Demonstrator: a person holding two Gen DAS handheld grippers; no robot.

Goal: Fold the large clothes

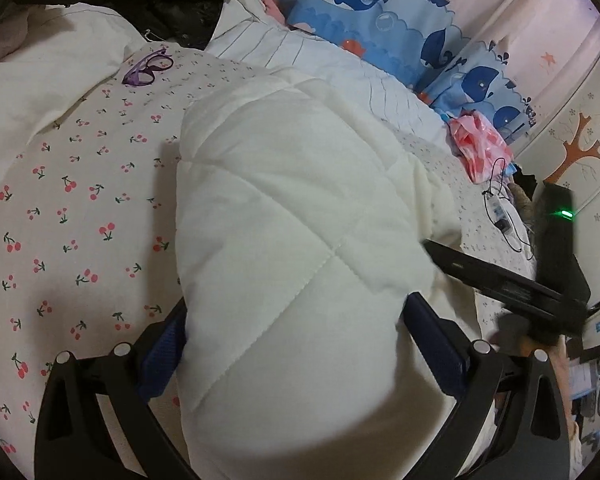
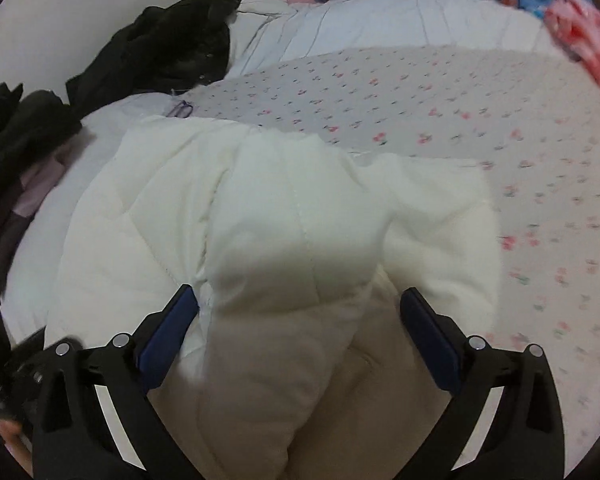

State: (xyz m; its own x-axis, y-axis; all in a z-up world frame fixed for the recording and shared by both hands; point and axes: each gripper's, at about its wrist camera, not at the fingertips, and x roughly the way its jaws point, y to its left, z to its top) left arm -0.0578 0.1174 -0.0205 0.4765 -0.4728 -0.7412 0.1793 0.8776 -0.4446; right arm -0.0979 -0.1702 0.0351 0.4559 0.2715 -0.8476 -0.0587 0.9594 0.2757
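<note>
Gripping a thick bunch of padding between its blue-padded fingers, the left gripper [image 1: 296,332] stands fairly wide yet filled, its jaws pressed against both sides of the white quilted padded garment [image 1: 284,216]; the right gripper [image 2: 300,320] does the same in its own view, jaws parted about as far and the same white quilted padded garment [image 2: 268,216] bulging up between them. The garment lies in a puffy heap on the cherry-printed bed sheet [image 1: 72,216], its bulk running away from both cameras toward the far side of the bed, so its long axis seems to lie roughly along the grippers' line of sight; which end is collar or hem I cannot tell. By my judgement this is mid-fold: both tools hold a doubled edge lifted off the sheet. The next move probably calls for carrying that edge forward together, level, and laying it down squarely before letting go. Purple-framed glasses [image 1: 148,67] rest on the sheet beyond, and a black crumpled garment [image 2: 160,48] lies farther off.
</note>
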